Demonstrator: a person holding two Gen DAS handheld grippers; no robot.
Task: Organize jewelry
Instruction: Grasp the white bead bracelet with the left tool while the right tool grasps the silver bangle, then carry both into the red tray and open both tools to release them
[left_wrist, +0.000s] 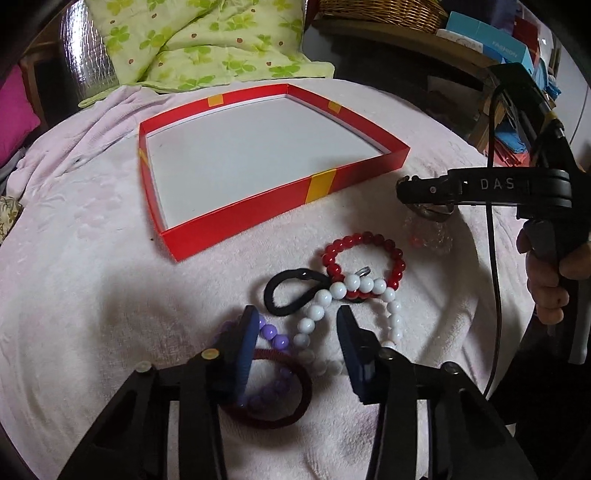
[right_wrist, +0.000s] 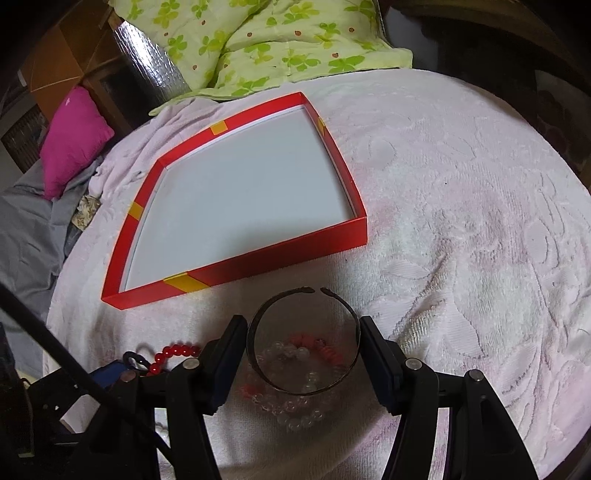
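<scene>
my right gripper (right_wrist: 303, 341) is clamped on a thin metal cuff bangle (right_wrist: 301, 339), both pads against its sides, held just in front of the red tray (right_wrist: 258, 258) above a clear bead bracelet (right_wrist: 295, 402) on the pink towel (right_wrist: 461, 221). my left gripper (left_wrist: 295, 339) has its jaws partly apart, white bead bracelet (left_wrist: 317, 317) between them, pads not pressing on it. purple bead bracelet (left_wrist: 273, 336) and dark red hair tie (left_wrist: 295, 402) lie under the left finger. red bead bracelet (left_wrist: 369, 258) and black hair tie (left_wrist: 291, 291) sit nearer the tray, which holds nothing.

Red box (left_wrist: 207, 236), yellow stripes; white beads (left_wrist: 317, 314)
</scene>
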